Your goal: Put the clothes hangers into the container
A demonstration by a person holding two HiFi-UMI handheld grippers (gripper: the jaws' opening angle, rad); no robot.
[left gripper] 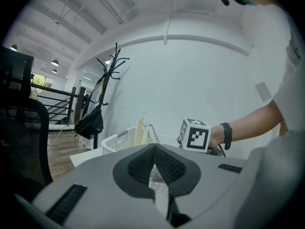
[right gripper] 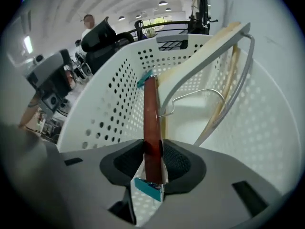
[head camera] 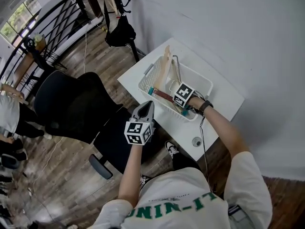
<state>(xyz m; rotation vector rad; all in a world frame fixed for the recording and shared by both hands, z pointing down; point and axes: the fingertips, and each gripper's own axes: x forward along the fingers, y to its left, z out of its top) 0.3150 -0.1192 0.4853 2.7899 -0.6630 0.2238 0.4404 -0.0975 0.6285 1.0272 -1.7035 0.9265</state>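
A white perforated basket [head camera: 147, 80] stands on a small white table [head camera: 226, 99] by the wall. Pale wooden hangers [head camera: 165, 66] with metal hooks lean inside it. My right gripper [head camera: 171, 99] is over the basket, shut on a dark red hanger [right gripper: 151, 118] with teal ends. In the right gripper view the red bar runs up from between the pads along the basket wall [right gripper: 109, 104], beside the pale hangers [right gripper: 205, 51]. My left gripper [head camera: 149, 104] hovers off the table's front corner, above the chair, shut on nothing. Its pads [left gripper: 143, 163] meet at the tips.
A black office chair [head camera: 71, 104] sits left of the table, under my left arm. A coat stand with a black bag [head camera: 119, 32] is behind the table's far corner. A stair railing [head camera: 52, 27] runs at the upper left. A person [head camera: 9, 113] is at the left edge.
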